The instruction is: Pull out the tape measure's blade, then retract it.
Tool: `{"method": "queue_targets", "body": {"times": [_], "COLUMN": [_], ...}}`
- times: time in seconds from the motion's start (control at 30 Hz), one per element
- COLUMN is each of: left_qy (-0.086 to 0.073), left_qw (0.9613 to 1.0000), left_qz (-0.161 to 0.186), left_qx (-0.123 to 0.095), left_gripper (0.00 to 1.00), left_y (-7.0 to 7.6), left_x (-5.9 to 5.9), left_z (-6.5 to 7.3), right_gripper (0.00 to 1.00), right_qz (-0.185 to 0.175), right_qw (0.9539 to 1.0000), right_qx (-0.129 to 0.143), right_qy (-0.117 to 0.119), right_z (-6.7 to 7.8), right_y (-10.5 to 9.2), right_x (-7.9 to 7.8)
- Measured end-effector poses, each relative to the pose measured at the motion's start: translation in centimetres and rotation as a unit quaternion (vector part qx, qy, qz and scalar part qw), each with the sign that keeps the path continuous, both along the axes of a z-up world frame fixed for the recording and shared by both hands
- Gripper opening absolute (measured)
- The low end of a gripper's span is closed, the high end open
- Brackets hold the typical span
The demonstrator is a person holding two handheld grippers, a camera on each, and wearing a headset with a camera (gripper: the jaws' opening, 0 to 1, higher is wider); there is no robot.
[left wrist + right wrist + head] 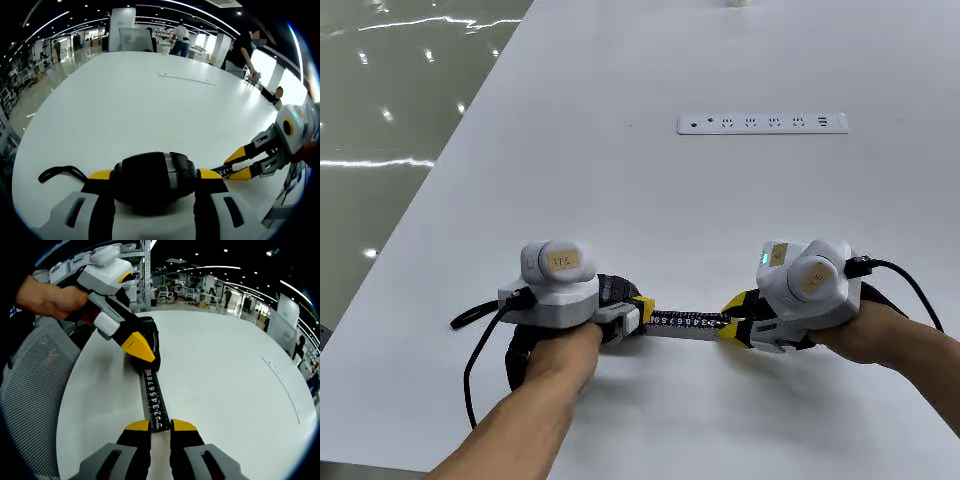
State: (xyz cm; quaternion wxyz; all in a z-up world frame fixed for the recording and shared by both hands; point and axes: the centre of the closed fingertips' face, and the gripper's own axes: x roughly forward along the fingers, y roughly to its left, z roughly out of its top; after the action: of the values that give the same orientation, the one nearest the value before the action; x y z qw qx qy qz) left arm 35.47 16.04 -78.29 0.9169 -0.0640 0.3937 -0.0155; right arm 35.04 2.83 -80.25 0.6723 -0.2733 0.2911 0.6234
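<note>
The black tape measure case (613, 291) lies low over the white table, and my left gripper (155, 175) is shut on it, one yellow-tipped jaw on each side. A short length of black blade (688, 319) with white numbers runs from the case to the right. My right gripper (160, 426) is shut on the blade's end (154, 405), which reads up to about nine. In the head view the left gripper (632, 310) and the right gripper (732, 320) face each other, a short gap apart. The case's wrist strap (57, 172) trails off to the left.
A white power strip (762, 123) lies further back on the table (620, 180). The table's left edge drops to a shiny floor (380, 120). A grey mesh chair (35, 390) stands by the near edge. People (180, 39) stand beyond the far end.
</note>
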Motion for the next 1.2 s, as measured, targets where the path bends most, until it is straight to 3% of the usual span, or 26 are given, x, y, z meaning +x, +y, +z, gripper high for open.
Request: {"method": "queue_targets", "body": {"times": [1.2], "left_qy": [0.003], "left_qw": [1.0000], "left_qz": [0.003], "left_qx": [-0.007], "left_gripper": [0.59], "left_y": [0.1], "left_x": [-0.1], "left_z": [0.2], "right_gripper": [0.11], "right_qz": [0.026], "right_qw": [0.9996], "right_qx": [0.011], "right_qy": [-0.006], "right_z": [-0.2], "right_y": [5.7], "right_x": [-0.7]}}
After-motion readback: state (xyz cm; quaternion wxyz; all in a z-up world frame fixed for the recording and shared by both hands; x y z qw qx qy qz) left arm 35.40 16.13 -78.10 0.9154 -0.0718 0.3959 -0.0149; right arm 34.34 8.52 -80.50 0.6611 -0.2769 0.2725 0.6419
